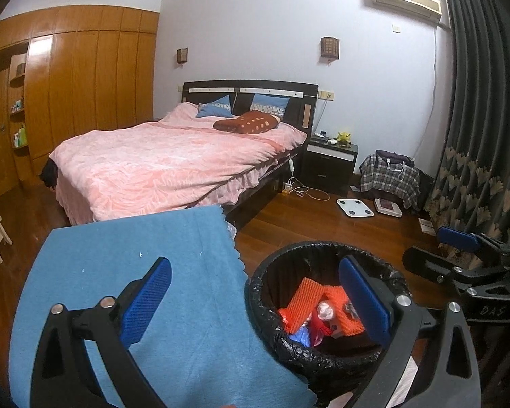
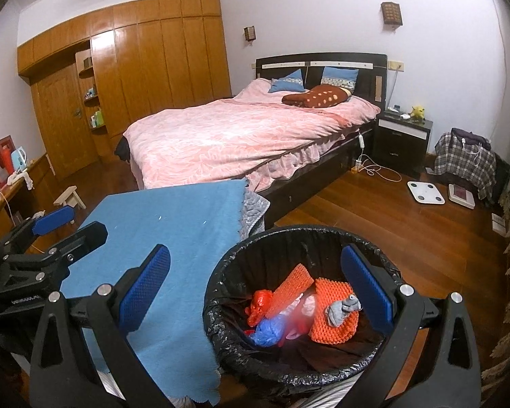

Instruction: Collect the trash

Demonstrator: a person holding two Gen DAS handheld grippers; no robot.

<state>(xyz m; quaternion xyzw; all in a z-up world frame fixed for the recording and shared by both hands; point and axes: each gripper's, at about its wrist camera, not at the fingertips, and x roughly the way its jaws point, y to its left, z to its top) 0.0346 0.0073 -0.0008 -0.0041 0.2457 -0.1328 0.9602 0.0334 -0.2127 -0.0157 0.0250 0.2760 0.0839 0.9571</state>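
Both wrist cameras sit low and close above the blue cloth (image 1: 146, 292) and the black-lined trash bin (image 1: 272, 309), each looking forward between its own spread fingers toward the bed (image 1: 173, 166) and the far wall. The left view stands further left, the right view nearer the bin. They share cloth, bin, bed, wardrobe (image 2: 142, 68) and nightstand (image 2: 403, 142), and each catches the other gripper at its edge.
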